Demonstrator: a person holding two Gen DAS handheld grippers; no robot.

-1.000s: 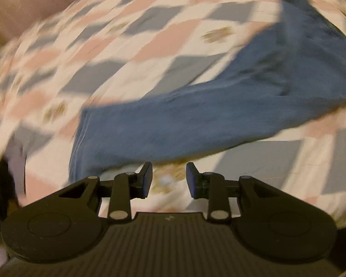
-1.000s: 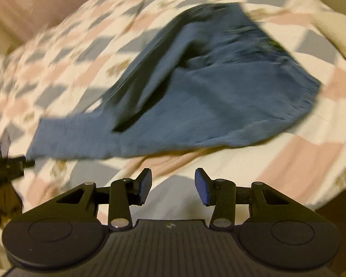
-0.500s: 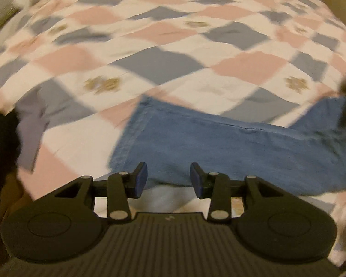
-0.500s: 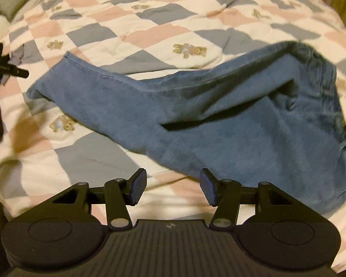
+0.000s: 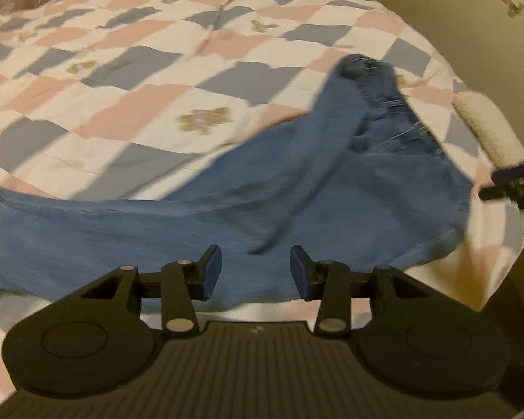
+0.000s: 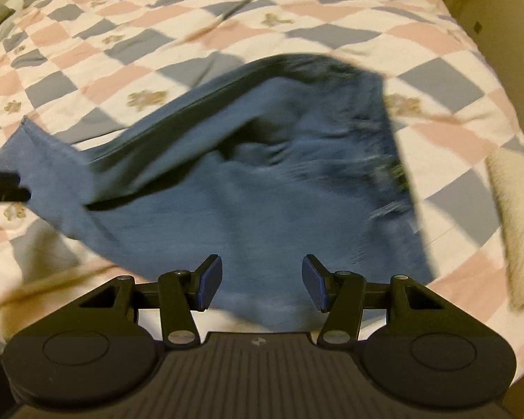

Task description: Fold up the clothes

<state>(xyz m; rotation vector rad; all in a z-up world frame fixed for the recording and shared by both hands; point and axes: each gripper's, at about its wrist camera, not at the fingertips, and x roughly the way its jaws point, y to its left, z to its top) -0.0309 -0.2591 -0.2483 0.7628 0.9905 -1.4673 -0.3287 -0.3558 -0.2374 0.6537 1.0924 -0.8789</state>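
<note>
Denim: one pair of jeans (image 6: 262, 192) on one checked quilt (image 6: 332, 10)

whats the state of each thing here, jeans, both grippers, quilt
jeans: lying loose on the quilt, one leg folded over the other, not yet folded up
left gripper: open, fingers empty, over the near edge of the jeans
right gripper: open, empty, over the jeans' near edge
quilt: spread over the bed

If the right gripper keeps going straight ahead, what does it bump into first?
Probably the jeans. The right gripper is open and holds nothing, and denim lies right ahead of its fingers. Depth is hard to judge in this blur.
</note>
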